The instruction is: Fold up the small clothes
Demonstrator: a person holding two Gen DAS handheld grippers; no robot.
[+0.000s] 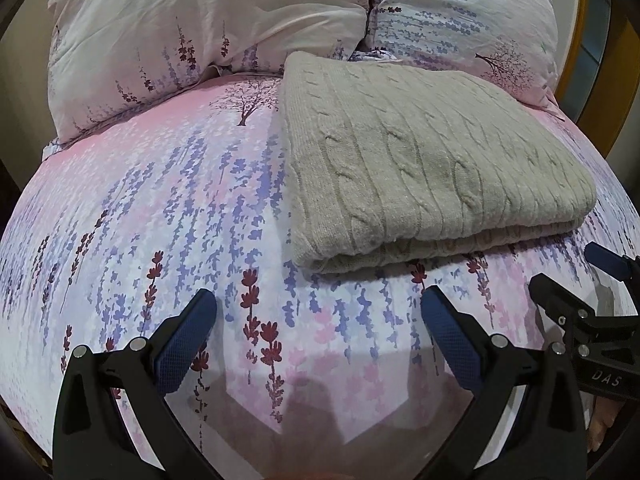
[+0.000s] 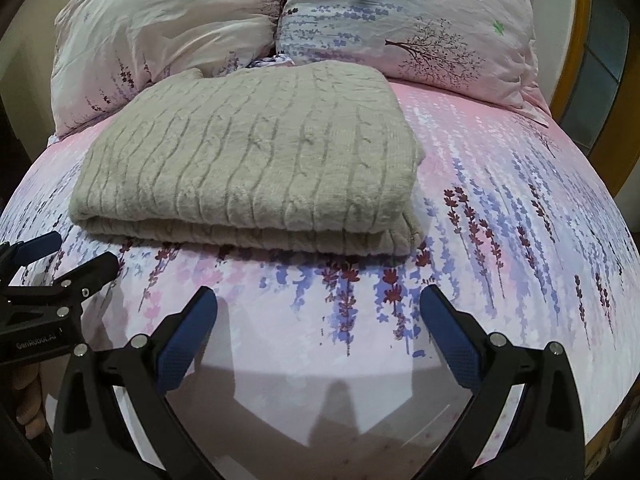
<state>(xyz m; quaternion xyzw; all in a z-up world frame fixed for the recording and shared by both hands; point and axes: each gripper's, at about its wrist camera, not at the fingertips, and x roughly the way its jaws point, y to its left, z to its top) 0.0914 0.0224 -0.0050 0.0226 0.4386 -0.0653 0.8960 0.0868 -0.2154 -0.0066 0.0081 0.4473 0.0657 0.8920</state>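
A grey cable-knit sweater (image 1: 424,164) lies folded into a thick rectangle on the floral bed sheet (image 1: 168,216); it also shows in the right wrist view (image 2: 248,160). My left gripper (image 1: 318,300) is open and empty, hovering over the sheet just in front of the sweater's near edge. My right gripper (image 2: 318,298) is open and empty, also just short of the folded edge. Each gripper shows at the side of the other's view: the right one (image 1: 576,280) and the left one (image 2: 60,256).
Two floral pillows (image 1: 208,32) (image 1: 460,12) lie at the head of the bed behind the sweater. A wooden frame edge (image 2: 580,40) stands at the far right. Bare sheet (image 2: 520,220) lies right of the sweater.
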